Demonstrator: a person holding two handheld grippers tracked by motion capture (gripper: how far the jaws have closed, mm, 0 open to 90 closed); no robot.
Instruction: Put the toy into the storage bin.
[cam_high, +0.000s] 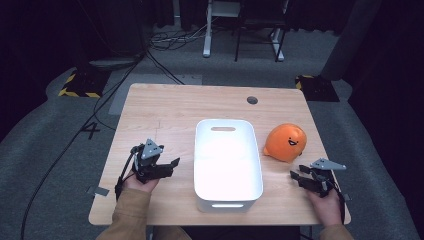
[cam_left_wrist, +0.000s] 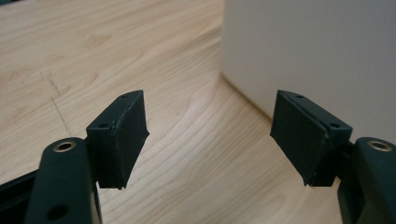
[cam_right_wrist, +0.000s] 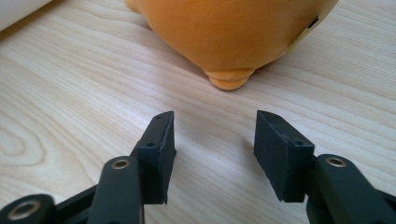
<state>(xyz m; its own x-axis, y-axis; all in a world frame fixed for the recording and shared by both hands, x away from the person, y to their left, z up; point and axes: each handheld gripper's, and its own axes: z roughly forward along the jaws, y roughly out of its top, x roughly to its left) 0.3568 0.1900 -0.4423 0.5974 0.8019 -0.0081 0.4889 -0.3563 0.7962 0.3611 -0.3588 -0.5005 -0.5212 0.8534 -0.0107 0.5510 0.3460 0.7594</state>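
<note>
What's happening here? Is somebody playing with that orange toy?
Not yet. A person holds a hand-held gripper in each hand over a wooden table. The left hand-held gripper is open beside the white bin. The right hand-held gripper is open too, pointing at the orange plush toy without touching it.

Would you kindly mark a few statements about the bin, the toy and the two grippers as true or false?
1. The orange toy lies inside the white bin. False: it sits on the table, to the right of the bin.
2. The left gripper is open and holds nothing. True.
3. The right gripper is shut on the toy. False: its jaws are apart, short of the toy.
4. The bin is empty. True.
5. The left gripper is on the left side of the bin. True.
</note>
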